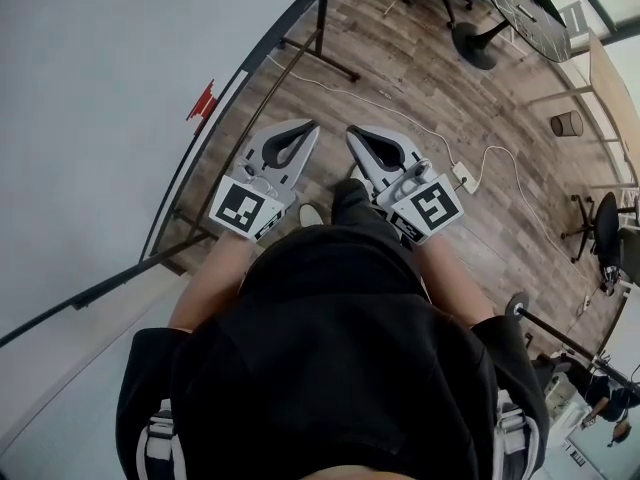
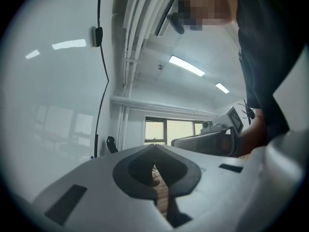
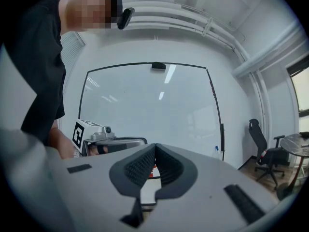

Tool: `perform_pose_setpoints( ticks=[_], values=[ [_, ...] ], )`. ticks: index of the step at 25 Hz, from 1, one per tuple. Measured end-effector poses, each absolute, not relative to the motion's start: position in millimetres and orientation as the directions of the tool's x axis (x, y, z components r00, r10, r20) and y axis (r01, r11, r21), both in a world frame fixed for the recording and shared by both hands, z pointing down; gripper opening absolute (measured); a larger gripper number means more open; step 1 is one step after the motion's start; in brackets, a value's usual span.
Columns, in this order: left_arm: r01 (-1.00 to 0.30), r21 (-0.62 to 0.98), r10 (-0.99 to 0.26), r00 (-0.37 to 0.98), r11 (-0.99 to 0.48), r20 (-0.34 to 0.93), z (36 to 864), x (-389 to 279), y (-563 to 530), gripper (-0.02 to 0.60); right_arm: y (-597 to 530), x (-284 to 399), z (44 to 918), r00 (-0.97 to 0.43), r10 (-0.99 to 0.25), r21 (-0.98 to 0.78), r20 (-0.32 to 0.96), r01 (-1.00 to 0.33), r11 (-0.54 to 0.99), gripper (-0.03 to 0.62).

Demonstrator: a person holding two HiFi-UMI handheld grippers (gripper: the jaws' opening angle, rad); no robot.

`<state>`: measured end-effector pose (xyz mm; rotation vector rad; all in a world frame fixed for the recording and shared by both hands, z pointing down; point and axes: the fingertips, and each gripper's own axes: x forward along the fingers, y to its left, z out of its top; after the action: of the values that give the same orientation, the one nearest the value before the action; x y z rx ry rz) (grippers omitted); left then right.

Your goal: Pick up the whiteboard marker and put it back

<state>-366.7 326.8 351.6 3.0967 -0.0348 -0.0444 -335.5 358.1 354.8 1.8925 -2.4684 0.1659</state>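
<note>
Both grippers are held level in front of the person's body, side by side and apart. The left gripper has its jaws closed tip to tip with nothing between them, and the right gripper is closed and empty in the same way. The whiteboard stands at the left; its dark lower edge runs diagonally near the left gripper and does not touch it. A small red thing sits on that edge; I cannot tell if it is the marker. Ahead, the wooden floor is mostly free, crossed by a white cable and a leg of the stand. A round table and an office chair are well apart.
</note>
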Motion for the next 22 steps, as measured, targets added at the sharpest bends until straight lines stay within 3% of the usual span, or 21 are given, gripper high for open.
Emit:
perform_pose_setpoints(
  ticks=[9,22],
  values=[
    [-0.031,0.033,-0.031,0.999,-0.999,-0.010,354.1,-332.2,304.4,0.003,331.7,-300.2,358.0,-0.280,-0.958,-0.085,0.063,-0.958,0.274,0.002],
    [-0.083,0.023,-0.082,0.996,-0.996,0.031,348.3,-230.4,252.9,0.003,272.0,-198.2,351.4,-0.349,-0.935,-0.094,0.060,-0.935,0.343,0.002]
  ],
)
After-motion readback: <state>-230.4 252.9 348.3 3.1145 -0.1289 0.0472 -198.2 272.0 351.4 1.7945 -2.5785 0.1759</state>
